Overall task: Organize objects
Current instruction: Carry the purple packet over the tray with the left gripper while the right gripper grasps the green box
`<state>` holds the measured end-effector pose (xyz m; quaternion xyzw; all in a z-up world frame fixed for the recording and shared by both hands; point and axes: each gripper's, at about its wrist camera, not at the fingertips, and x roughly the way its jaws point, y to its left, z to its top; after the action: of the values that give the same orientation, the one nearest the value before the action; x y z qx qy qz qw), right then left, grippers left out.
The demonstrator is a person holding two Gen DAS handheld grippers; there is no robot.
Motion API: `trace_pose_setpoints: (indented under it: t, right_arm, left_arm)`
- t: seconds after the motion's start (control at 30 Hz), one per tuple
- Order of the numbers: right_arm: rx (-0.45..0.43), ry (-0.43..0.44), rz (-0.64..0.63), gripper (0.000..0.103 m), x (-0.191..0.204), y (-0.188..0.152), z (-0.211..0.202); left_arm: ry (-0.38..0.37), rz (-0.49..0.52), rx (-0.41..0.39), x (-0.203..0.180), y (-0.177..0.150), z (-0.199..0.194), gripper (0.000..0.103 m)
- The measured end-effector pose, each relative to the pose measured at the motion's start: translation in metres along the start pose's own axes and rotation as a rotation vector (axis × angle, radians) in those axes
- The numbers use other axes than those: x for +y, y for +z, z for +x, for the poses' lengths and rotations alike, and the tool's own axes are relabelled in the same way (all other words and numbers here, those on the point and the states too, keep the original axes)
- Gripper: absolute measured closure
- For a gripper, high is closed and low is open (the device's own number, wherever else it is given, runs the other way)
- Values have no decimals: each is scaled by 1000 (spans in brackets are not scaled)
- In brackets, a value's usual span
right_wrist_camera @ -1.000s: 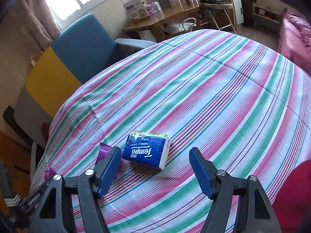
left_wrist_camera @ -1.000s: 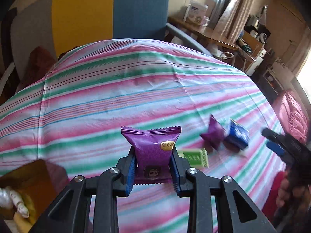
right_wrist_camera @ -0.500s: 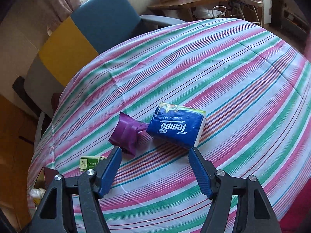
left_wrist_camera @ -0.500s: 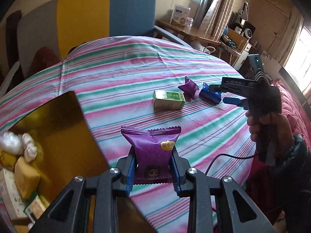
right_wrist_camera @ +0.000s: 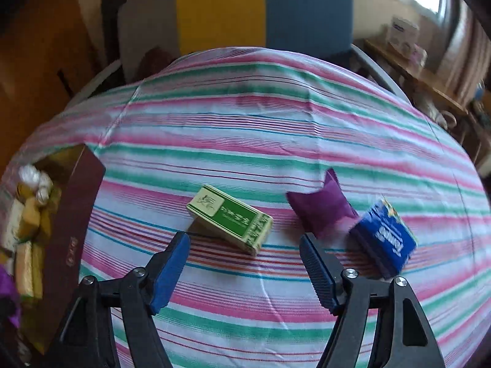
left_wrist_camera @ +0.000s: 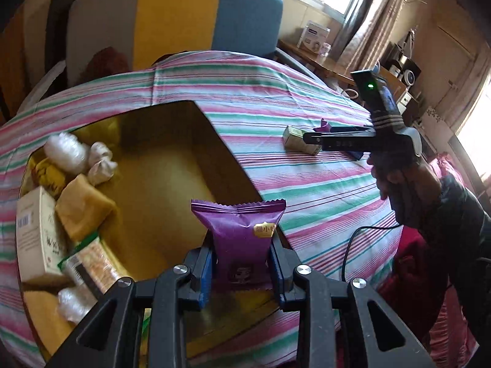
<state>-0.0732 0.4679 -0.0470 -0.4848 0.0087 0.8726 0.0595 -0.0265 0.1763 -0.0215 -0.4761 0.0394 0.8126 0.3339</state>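
My left gripper [left_wrist_camera: 242,273] is shut on a purple snack packet [left_wrist_camera: 241,236], held over the near right part of a gold-lined box [left_wrist_camera: 172,165] that holds several packets and small boxes at its left end. In the right wrist view my right gripper [right_wrist_camera: 244,265] hangs over the striped tablecloth, its jaws opening with nothing between them. Just beyond its fingers lies a green and cream box [right_wrist_camera: 230,217]. To the right of that lie a second purple packet [right_wrist_camera: 322,205] and a blue tissue pack [right_wrist_camera: 383,239]. The left wrist view shows the right gripper [left_wrist_camera: 310,138] by the green box [left_wrist_camera: 294,136].
The box's dark outer wall [right_wrist_camera: 73,224] stands at the left of the right wrist view. A grey, yellow and blue chair [left_wrist_camera: 175,15] is behind the table. A wooden side table [right_wrist_camera: 429,73] with clutter is at the far right. A cable [left_wrist_camera: 365,239] trails below the person's hand [left_wrist_camera: 399,184].
My left gripper has carried the purple packet leftwards until the gold-lined box lies under it. My right gripper has rolled and shifted left, from the tissue pack to the green box, and has opened wider.
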Motion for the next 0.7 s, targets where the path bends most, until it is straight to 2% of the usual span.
trace_pose_setpoints:
  t: [0.1,0.17,0.2,0.23,0.3,0.43,0.7]
  right_arm:
    - [52,-19,-113,14,20,16,19]
    - [95,-70,-171,15,29,23,33]
    - [121,-87,-179,22,30,23,39]
    - [152,-90,-172,41,28,25,45]
    - [148,-111,-154,46,24,23,46]
    - [139,-98,-125,68,20,12,33]
    - [130,-41,-104,70,47,-21,5]
  left_arm:
    - [5,-33,-4,12,-6,-6,72]
    - [13,-53,-7,20,-9,-11,72]
    - [17,-63,-8,23,-10,-12,72]
    - [20,-74,-11,28,-11,-14,72]
    - [22,-92,-15,33,-12,-16,72]
    - [23,-115,-21,41,-16,-18,72]
    - [21,-109,-58,39,-19,-33,72]
